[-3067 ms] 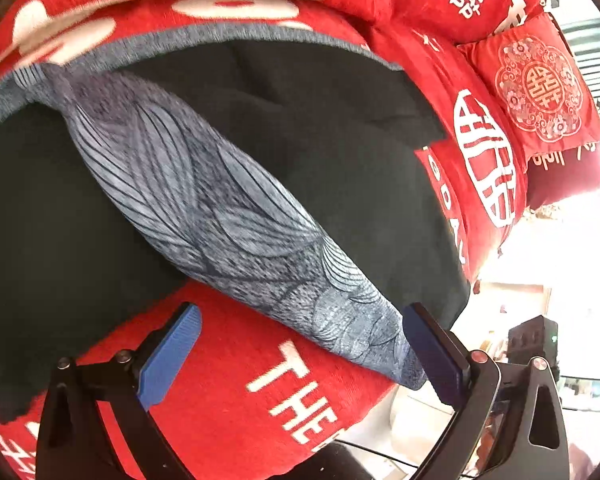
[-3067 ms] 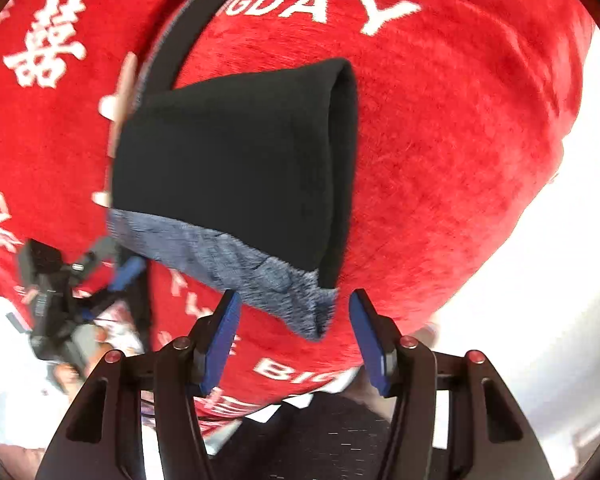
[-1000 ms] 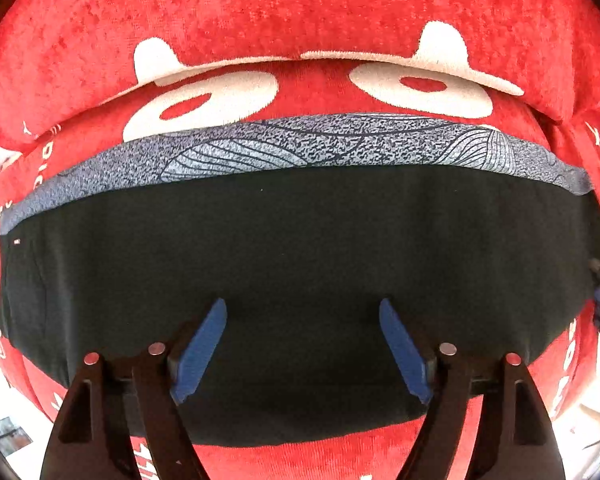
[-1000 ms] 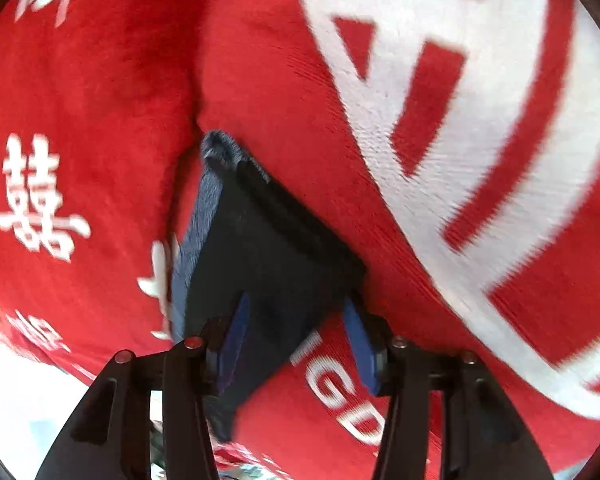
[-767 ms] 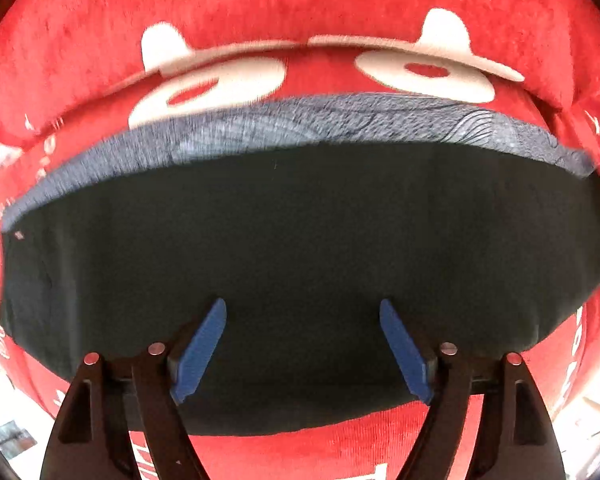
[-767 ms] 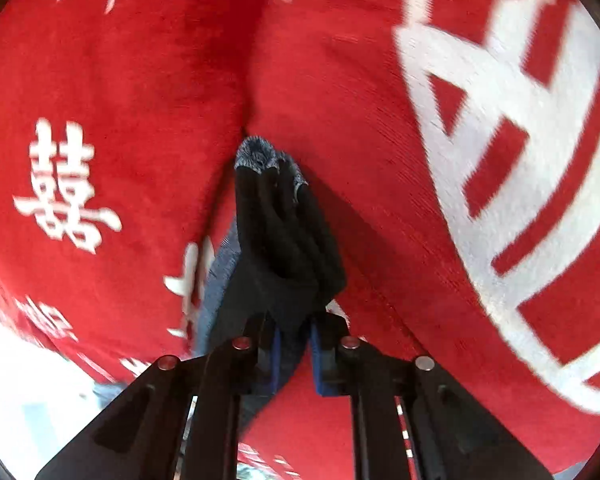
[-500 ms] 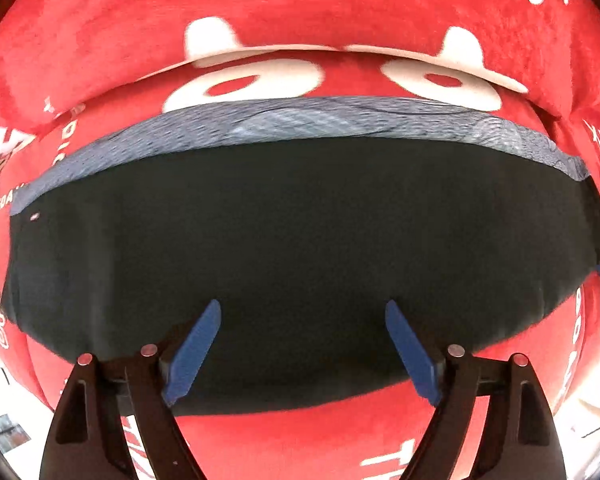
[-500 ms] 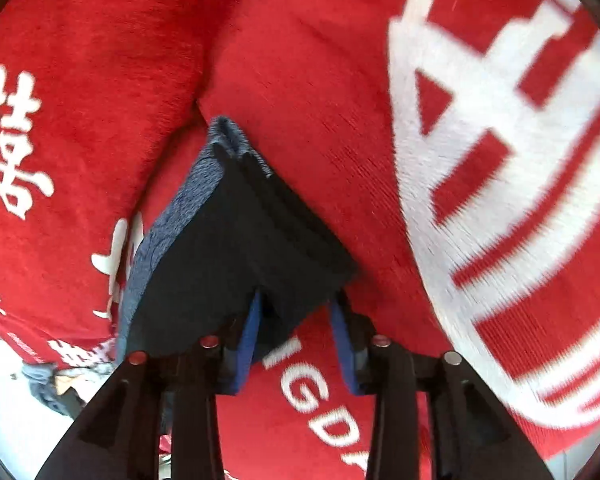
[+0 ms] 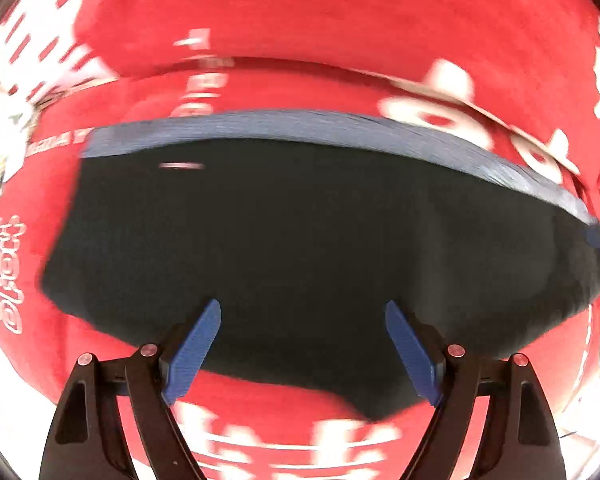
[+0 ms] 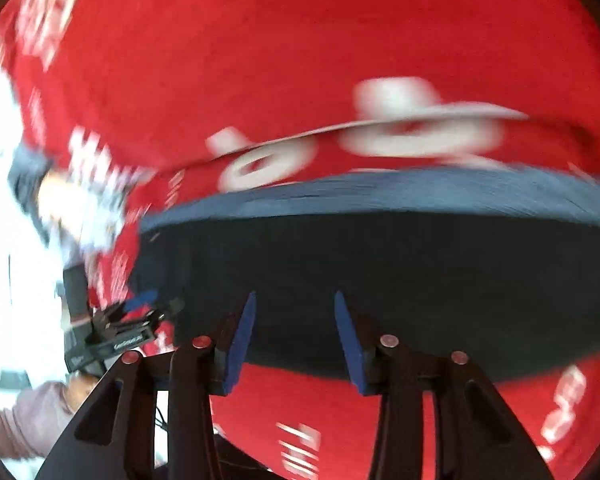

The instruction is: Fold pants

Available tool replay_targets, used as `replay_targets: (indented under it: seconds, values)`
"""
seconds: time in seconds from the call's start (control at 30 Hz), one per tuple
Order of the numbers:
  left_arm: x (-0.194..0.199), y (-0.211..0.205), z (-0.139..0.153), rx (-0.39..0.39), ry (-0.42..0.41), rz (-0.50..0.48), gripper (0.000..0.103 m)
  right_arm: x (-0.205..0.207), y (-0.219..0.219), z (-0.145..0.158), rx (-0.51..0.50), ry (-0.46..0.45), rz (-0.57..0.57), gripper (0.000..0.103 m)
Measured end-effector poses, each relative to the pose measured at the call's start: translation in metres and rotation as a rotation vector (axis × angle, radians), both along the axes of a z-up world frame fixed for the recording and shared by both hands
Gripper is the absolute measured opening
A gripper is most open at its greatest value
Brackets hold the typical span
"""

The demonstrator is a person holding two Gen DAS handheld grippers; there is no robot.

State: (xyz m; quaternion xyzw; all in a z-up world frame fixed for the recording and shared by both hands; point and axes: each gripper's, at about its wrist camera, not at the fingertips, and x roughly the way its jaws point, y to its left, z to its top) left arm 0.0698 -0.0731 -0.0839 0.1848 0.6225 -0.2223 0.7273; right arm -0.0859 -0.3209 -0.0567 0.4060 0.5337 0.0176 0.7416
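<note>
Pants: black soft-knit pants [image 9: 320, 248] with a grey patterned side band [image 9: 340, 128], lying flat, folded lengthwise, on the red velvet cover with white lettering [image 9: 320, 16].
Left gripper [image 9: 302, 346]: blue pads spread wide, empty, hovering above the near edge.
Right gripper [image 10: 294, 338]: jaws opening, nothing pinched, over the near edge.
Handling: light, limp, likely to sag and slide on the velvet; pinch the layered corners at one end.

Below me the black fabric pants [image 9: 320, 240] with a grey-blue patterned band along the far edge lie folded flat, a wide rectangle on red cloth.
</note>
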Motion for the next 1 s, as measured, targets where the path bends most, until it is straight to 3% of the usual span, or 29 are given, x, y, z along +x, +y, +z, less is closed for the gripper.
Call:
replay_targets:
  seconds: [0.23,0.3,0.37,0.47,0.57,0.63,0.7,0.77,0.9,1.0]
  values:
    - [0.089,0.116,0.001,0.021,-0.097,0.133,0.086,0.215,0.141,0.002,-0.04,-0.068,0.427,0.046]
    - [0.108,0.139,-0.008,-0.001,-0.088,0.165,0.086,0.266,0.18,-0.003,-0.073,-0.078,0.533,0.048]
    - [0.122,0.156,-0.019,-0.043,-0.048,0.183,0.086,0.299,0.206,-0.012,-0.112,-0.076,0.613,0.057]
    - [0.132,0.17,-0.038,-0.141,0.038,0.161,0.086,0.343,0.242,-0.03,-0.167,-0.061,0.715,0.058]
    - [0.134,0.168,-0.049,-0.209,0.08,0.135,0.086,0.367,0.261,-0.051,-0.197,-0.019,0.77,0.058]
    - [0.136,0.171,-0.052,-0.263,0.099,0.13,0.079,0.378,0.27,-0.062,-0.197,0.007,0.791,0.057]
    - [0.136,0.172,-0.055,-0.308,0.132,0.128,0.055,0.384,0.275,-0.072,-0.187,0.045,0.812,0.055]
    - [0.138,0.171,-0.054,-0.329,0.147,0.121,0.048,0.385,0.278,-0.068,-0.156,0.036,0.817,0.007]
    - [0.129,0.17,-0.039,-0.297,0.095,0.086,0.044,0.371,0.292,-0.033,-0.176,-0.035,0.891,0.005]
    - [0.126,0.175,-0.042,-0.243,0.057,0.111,0.044,0.374,0.299,-0.028,-0.174,-0.038,0.901,0.005]
